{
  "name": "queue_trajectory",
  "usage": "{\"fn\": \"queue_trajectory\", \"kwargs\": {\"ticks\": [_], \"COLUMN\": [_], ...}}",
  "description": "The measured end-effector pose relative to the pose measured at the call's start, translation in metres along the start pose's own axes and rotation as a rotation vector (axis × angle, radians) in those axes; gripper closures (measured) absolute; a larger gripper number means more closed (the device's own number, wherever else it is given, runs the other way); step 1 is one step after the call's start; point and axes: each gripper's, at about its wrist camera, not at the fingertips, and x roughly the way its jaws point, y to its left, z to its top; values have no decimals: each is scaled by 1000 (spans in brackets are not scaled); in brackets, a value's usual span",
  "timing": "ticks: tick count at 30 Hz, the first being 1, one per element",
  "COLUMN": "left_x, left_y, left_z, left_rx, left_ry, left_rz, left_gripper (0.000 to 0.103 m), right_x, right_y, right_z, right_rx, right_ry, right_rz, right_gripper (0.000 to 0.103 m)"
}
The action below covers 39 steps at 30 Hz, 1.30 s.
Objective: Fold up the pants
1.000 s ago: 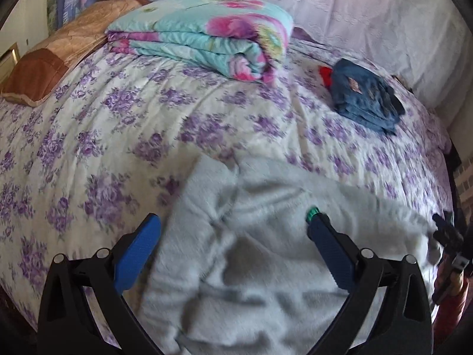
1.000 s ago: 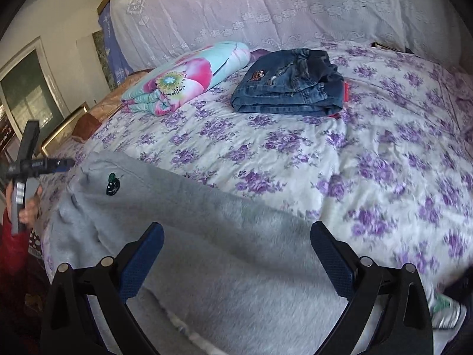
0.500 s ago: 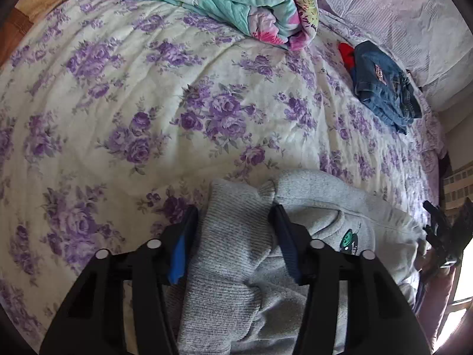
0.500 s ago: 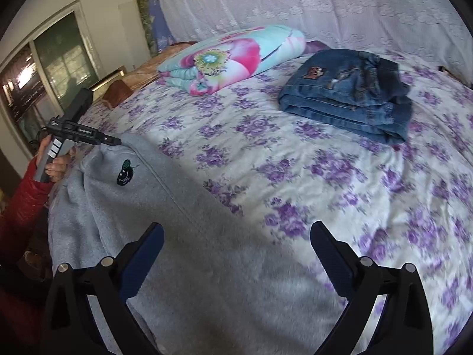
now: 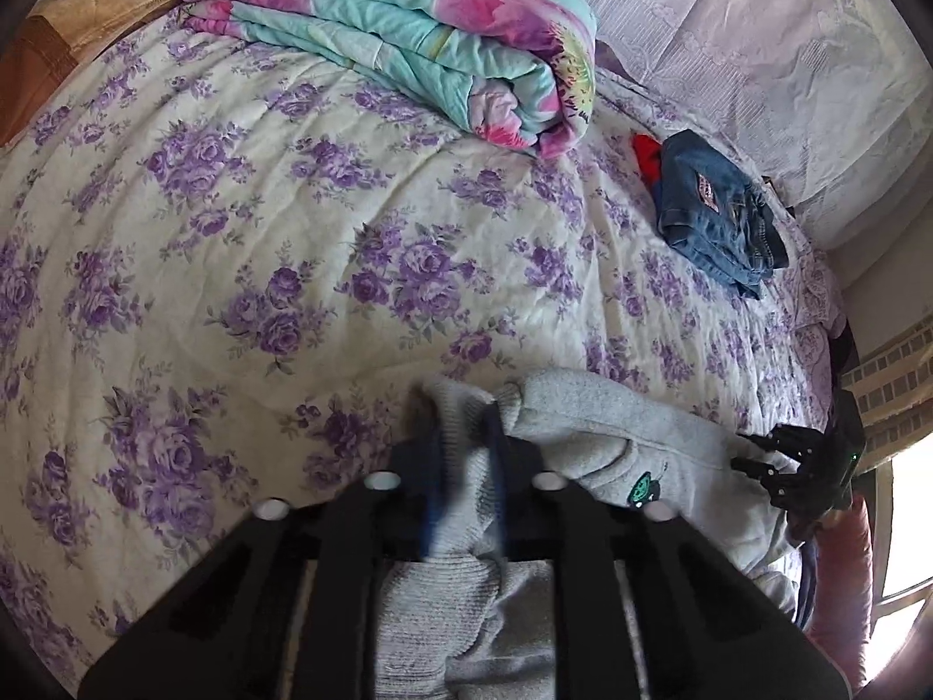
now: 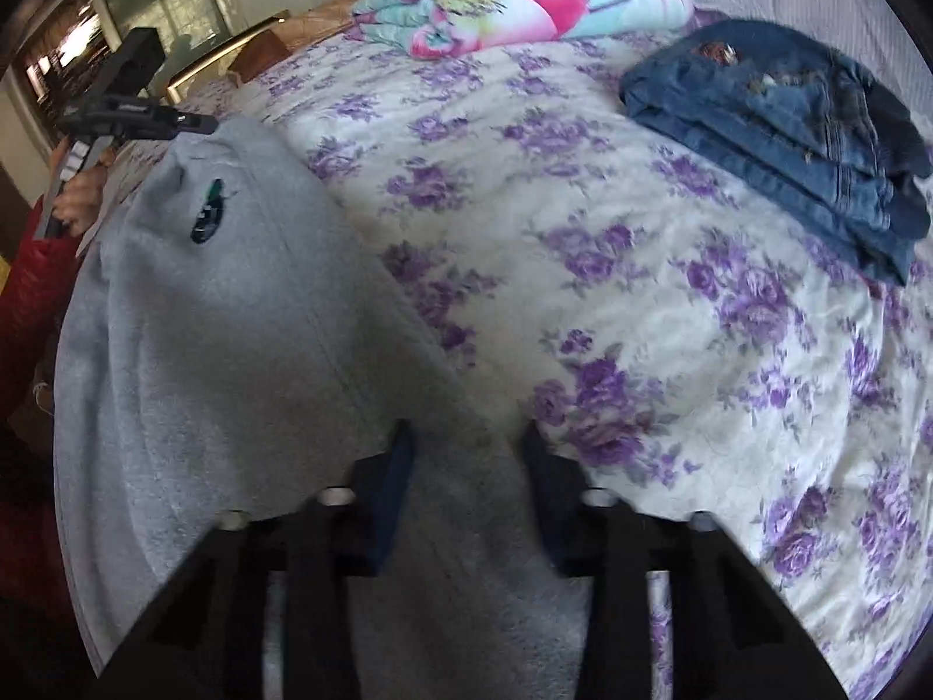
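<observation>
Grey pants (image 5: 612, 426): soft knit, lying along the near edge of the bed (image 5: 245, 245), one end bunched up, a small dark green badge (image 6: 207, 216) on the cloth.

Left tongs (image 5: 463, 443): jaws have just been closing and are now clamped on the ribbed end of the grey pants, a fold of knit pinched between the blue pads. Seen from the right wrist, they sit at the far corner of the cloth, held by a hand (image 6: 79, 198) in a red sleeve (image 6: 26, 291).

Right tongs (image 6: 466, 443): jaws have just been closing; grey cloth lies between the pads, which stand a little apart in the blurred picture. Whether they press on the cloth I cannot tell.

Bedspread: cream with purple flower print, covering the bed.

Folded quilt (image 5: 420, 41): turquoise and pink flowers, at the far side of the bed, well apart from the grey pants.

Folded jeans (image 6: 781, 116): blue denim, near the quilt, something red (image 5: 646, 154) just beside them.

White lace cover (image 5: 758, 58): behind the quilt and jeans.
</observation>
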Motion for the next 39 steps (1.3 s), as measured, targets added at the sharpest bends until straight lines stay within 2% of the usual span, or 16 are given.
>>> {"fn": "queue_trajectory", "kwargs": {"ticks": [3, 7, 11, 15, 18, 21, 24, 28, 31, 35, 38, 39], "left_x": [-4, -7, -31, -63, -85, -96, -97, -93, -95, -116, -138, -142], "left_y": [4, -2, -3, -7, -6, 7, 28, 59, 79, 71, 50, 41], "left_z": [-1, -9, -21, -44, -73, -107, -141, -174, -193, -207, -205, -202], "left_rx": [-23, -4, -10, 9, 33, 21, -15, -83, -149, -119, -69, -53], "left_ry": [-4, -23, -70, -127, -168, -178, -164, -136, -132, -190, -247, -259], "left_rz": [-37, -5, -57, -91, -110, -121, -122, -85, -96, -75, -107, -123], "left_gripper": [95, 96, 96, 96, 96, 93, 87, 85, 85, 85, 84, 79], "right_x": [-18, -49, -89, -119, -134, -132, -115, -84, -78, -84, -91, -94], "right_y": [19, 51, 93, 142, 178, 211, 237, 249, 250, 252, 260, 265], "right_z": [-3, -8, -19, -42, -68, -99, -132, -160, -167, -163, -165, -169], "right_rx": [-30, -52, -74, -119, -130, -140, -131, -100, -73, -64, -77, -79], "right_ry": [-46, -106, -198, -263, -301, -310, -274, -217, -232, -263, -278, -280], "right_rz": [-55, -121, -162, -211, -226, -211, -171, -148, -147, -158, -174, -176], "right_gripper": [95, 96, 96, 96, 96, 96, 96, 95, 95, 95, 95, 95]}}
